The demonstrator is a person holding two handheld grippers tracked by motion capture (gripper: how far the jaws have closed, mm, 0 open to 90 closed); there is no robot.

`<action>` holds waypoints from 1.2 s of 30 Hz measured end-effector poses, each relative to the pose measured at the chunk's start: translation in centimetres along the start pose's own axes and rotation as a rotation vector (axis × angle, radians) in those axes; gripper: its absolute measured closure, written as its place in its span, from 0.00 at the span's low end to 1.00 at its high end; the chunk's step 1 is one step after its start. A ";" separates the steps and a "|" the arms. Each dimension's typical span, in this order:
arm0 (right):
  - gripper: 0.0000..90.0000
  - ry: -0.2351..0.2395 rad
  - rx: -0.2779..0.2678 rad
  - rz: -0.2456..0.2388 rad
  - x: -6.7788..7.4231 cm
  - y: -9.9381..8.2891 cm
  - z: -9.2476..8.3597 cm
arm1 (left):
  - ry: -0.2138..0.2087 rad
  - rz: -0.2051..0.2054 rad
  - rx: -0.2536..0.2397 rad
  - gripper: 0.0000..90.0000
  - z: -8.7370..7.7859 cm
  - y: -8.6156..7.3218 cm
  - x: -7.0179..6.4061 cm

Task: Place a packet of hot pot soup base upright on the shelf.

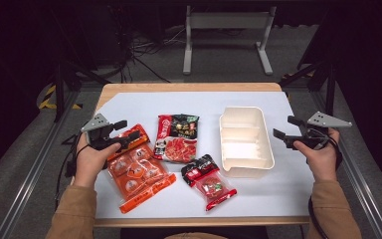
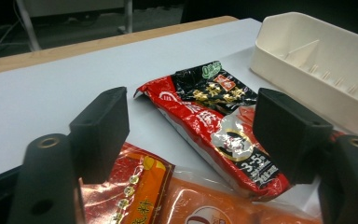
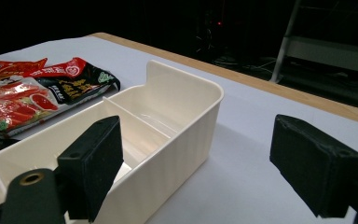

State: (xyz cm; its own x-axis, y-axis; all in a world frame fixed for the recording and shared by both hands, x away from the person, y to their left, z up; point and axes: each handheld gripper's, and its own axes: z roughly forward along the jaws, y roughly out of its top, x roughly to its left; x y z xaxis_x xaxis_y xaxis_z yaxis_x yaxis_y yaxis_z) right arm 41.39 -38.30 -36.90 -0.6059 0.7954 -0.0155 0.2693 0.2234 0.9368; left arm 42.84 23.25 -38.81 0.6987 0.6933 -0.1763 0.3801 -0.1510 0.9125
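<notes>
Your left tool (image 1: 124, 130) hangs wide open and empty over the orange packet (image 1: 137, 172), ready to grab it. Your right tool (image 1: 284, 131), also open and empty, waits beside the white bin (image 1: 245, 142) on the worktop (image 1: 139, 102).

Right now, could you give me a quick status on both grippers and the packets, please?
Left gripper open above orange packet. Right gripper open, empty, beside white bin. Nothing blocking.
</notes>
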 end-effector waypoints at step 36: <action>0.05 -0.025 0.004 0.019 -0.4 -1.1 0.3 | 0.008 -0.033 0.092 0.25 7.9 5.0 1.4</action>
State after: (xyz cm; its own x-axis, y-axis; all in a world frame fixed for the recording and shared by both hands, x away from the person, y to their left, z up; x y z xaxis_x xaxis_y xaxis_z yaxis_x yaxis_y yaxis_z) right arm 41.52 -38.71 -38.04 -0.5818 0.8133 -0.0062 0.2838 0.2102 0.9356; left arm 50.47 17.90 -37.40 0.6802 0.7046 -0.2021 0.4571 -0.1921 0.8684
